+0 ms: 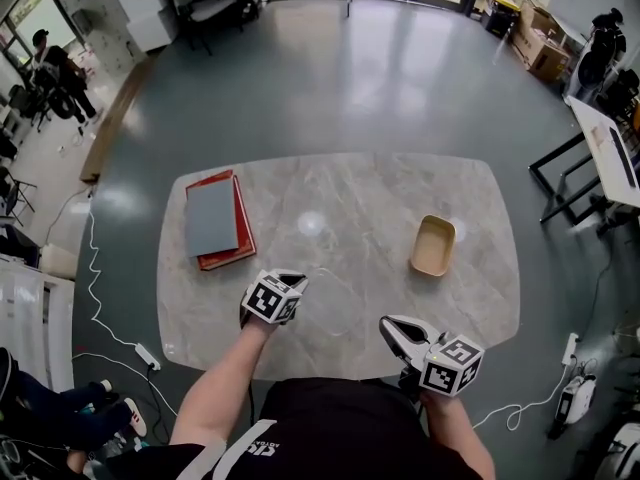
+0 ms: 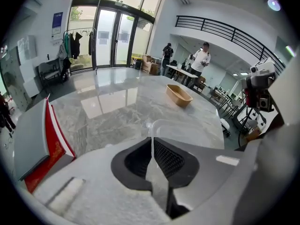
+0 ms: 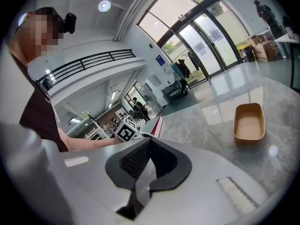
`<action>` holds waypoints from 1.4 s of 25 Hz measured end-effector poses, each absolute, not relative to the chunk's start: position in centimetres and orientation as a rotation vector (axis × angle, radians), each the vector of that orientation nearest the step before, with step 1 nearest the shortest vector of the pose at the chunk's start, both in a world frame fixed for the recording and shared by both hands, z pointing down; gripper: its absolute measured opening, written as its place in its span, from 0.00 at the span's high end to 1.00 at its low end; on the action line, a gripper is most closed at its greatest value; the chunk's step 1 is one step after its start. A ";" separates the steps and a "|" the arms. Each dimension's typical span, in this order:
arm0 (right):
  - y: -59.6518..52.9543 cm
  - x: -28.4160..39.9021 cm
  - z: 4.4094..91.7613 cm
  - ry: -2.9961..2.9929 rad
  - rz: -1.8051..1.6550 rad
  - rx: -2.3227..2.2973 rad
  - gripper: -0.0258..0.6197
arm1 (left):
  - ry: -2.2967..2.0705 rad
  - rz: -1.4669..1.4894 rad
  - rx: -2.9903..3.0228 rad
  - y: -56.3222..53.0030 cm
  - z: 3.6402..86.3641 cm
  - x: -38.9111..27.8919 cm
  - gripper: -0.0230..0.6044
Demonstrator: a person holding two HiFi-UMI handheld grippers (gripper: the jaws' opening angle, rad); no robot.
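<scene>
two flat things lie stacked at the far left of the marble counter (image 1: 370, 198): a red book (image 1: 243, 238) with a grey folder (image 1: 211, 216) on top, their long sides running away from the person. just to the right of them, nearer the person's edge, sits the left gripper (image 1: 292, 280). its own view shows the left gripper (image 2: 152, 161) pressed together on the thin wall of a clear container (image 2: 164, 125), the see-through rim rising straight up out of the gap between the jaws. from the head view the clear container (image 1: 335, 303) is only a faint outline on the stone. it spreads rightward from the left gripper's tip, into the space between the two grippers. the left gripper is therefore the one on it; the right gripper (image 1: 393, 330) is near the outline's lower right side but apart from it, close to the counter's near edge and pointing up and to the left. in its own view the right gripper (image 3: 145, 165) has its jaws closed against each other with nothing between them. farther right and farther from the person, a shallow tan tray (image 1: 433, 245) lies well apart from both grippers, its long axis also running away from the person, and it looks empty.
</scene>
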State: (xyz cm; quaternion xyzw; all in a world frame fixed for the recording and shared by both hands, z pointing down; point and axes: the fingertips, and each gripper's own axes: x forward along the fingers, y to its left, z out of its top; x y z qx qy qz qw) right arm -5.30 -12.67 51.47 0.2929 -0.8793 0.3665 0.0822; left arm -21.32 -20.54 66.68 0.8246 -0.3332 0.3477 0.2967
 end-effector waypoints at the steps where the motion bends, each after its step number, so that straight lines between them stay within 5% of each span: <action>1: -12.7 -5.2 51.5 -2.628 1.097 0.880 0.96 | -0.901 0.909 2.196 -20.4 66.0 -21.5 0.93; 35: -18.3 -8.6 44.5 -2.771 0.886 0.972 0.96 | -1.246 0.367 2.408 -14.8 44.9 -29.9 0.93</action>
